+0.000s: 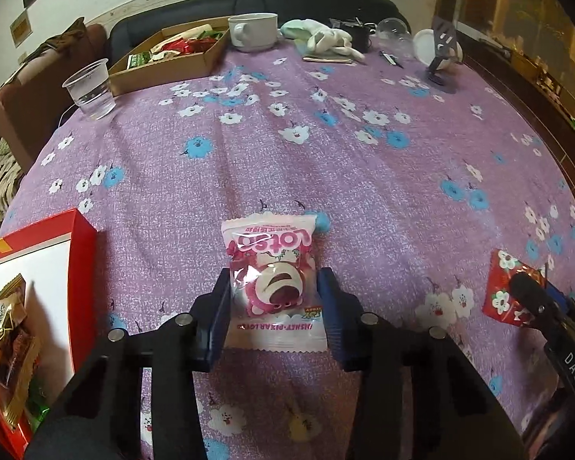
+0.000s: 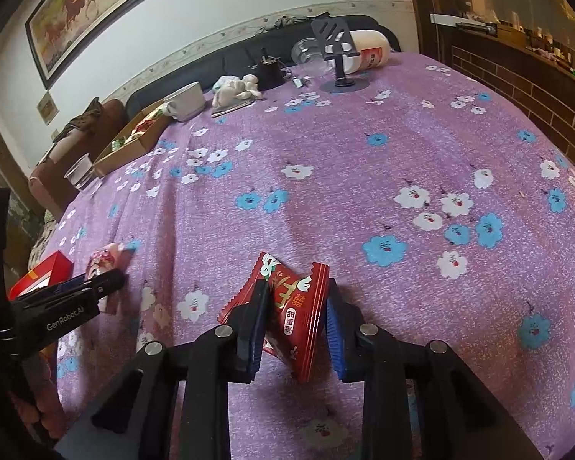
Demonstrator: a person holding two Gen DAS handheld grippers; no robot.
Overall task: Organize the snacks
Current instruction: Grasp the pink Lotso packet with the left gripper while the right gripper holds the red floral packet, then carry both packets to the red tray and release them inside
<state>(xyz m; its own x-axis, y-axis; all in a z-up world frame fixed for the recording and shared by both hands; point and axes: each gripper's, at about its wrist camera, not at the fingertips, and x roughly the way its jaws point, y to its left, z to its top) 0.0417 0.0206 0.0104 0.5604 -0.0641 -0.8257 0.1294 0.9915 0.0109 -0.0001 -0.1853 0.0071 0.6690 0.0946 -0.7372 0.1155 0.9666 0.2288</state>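
Two grippers point steeply down at the bench (image 1: 326,161). Your left gripper (image 1: 274,287) has its fingers pressing both sides of the pink snack packet (image 1: 272,280), which lies flat. Your right gripper (image 2: 297,299) is clamped on the tilted red snack packet (image 2: 291,306). The red box (image 1: 38,253) is cut off at the left edge.

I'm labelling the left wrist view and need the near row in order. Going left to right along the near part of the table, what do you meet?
red box → pink snack packet between the left gripper fingers → red snack packet in the right gripper.
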